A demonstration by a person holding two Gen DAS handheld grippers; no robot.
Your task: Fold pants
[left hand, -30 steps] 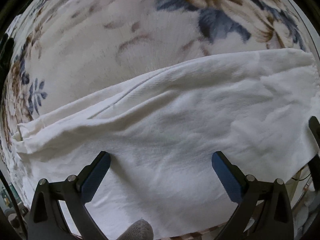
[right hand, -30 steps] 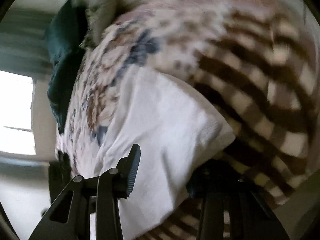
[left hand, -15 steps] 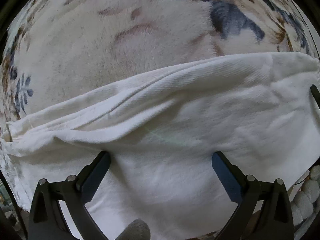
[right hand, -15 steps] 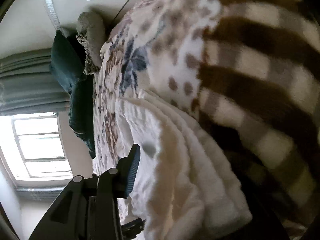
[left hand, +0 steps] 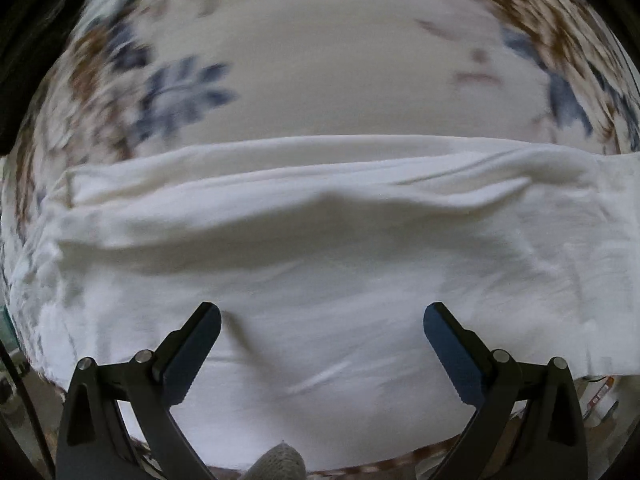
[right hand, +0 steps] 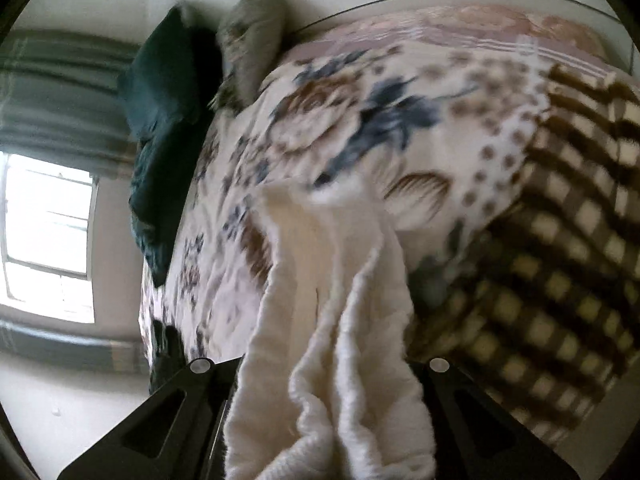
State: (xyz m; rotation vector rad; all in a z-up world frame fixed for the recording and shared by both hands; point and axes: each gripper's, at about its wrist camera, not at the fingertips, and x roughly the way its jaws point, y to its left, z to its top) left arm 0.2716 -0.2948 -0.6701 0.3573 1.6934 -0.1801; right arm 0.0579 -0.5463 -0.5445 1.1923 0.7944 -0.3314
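My left tool (left hand: pixel 322 320) is spread wide, hovering over the white pants (left hand: pixel 320 248), gripping nothing. The pants lie across the near edge of the bed (left hand: pixel 320 72), on the floral blanket. My right tool (right hand: pixel 320 368) looks clamped on a bunched end of the pants (right hand: pixel 332 320), tho the fingertips are buried in cloth, so prob. not certain. Risk: w/ only one end held, a pull could drag the whole stack, undo the layers, or slide it off the near edge.

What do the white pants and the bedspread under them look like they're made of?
White pants: soft woven cotton, probably, matte; faint twill-like ribbing in the right wrist view. Floral bedspread: plush fleece by its fuzzy, slightly sheeny nap, though motion blur leaves that uncertain.
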